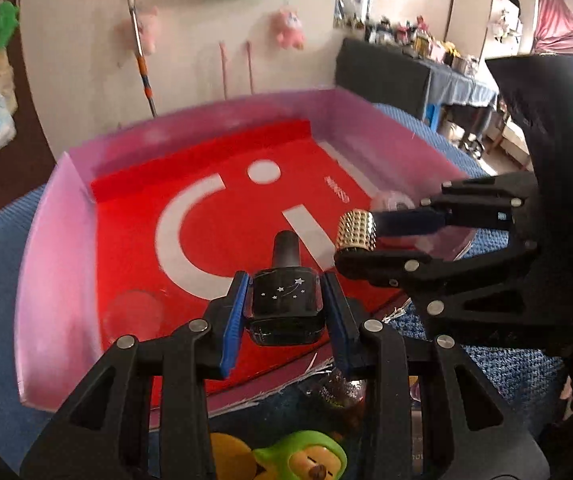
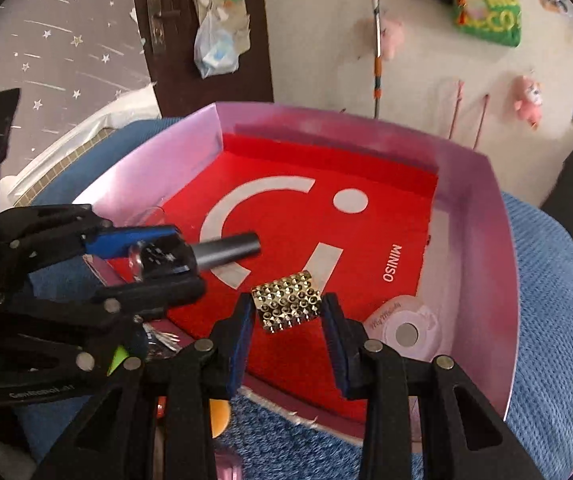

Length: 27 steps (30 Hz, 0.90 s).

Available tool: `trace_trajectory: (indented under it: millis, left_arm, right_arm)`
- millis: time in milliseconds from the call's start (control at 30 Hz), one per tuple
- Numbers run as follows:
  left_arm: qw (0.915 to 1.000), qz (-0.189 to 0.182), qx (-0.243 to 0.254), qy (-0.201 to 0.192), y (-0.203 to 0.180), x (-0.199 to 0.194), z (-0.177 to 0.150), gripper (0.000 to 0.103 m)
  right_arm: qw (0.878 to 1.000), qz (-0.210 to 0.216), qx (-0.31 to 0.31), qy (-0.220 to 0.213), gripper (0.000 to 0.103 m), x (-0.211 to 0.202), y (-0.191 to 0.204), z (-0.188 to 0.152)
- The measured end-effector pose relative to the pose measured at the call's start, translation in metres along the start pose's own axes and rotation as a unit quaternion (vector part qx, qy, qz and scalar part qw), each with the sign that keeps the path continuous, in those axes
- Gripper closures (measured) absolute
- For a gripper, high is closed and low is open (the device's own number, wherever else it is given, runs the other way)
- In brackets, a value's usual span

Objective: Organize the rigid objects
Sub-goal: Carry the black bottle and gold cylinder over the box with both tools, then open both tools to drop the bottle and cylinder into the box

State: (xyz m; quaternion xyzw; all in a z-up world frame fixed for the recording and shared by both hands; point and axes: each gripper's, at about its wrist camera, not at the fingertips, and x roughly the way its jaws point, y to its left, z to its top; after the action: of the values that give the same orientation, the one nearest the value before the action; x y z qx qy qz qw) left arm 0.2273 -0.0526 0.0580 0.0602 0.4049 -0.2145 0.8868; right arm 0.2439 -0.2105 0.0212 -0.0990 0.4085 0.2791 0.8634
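Note:
My left gripper (image 1: 286,304) is shut on a black nail-polish bottle (image 1: 284,308) with white stars and a dark cap, held above the near edge of the pink box (image 1: 58,240). The same left gripper (image 2: 154,258) shows at the left of the right wrist view, with the bottle (image 2: 166,258) pointing its grey cap over the box. My right gripper (image 2: 289,306) is shut on a gold studded block (image 2: 288,300), also above the box's red floor (image 2: 286,208). In the left wrist view the right gripper (image 1: 360,238) holds that gold block (image 1: 356,234) at the right.
A round clear case (image 2: 406,332) lies in the box's right corner, and a clear round lid (image 1: 134,316) rests at its left. The box sits on a blue knitted cover (image 2: 546,300). Below the box lie a green and yellow toy (image 1: 302,460) and a glittery bottle (image 1: 342,392).

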Motion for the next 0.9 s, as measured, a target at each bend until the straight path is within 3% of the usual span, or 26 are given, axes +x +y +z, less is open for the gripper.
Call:
trace_trajectory:
  millis: [433,900]
  left_arm:
    - [0.9997,0.000,0.008,0.022,0.002,0.016,-0.002,0.069]
    - [0.9988,-0.004,0.020,0.046,0.001,0.019,0.003,0.068]
  right_arm:
    - [0.998,0.000,-0.054,0.045,0.066,0.020,0.000,0.001]
    - [0.997,0.006,-0.048,0.053,0.064,0.023,-0.004,0.001]
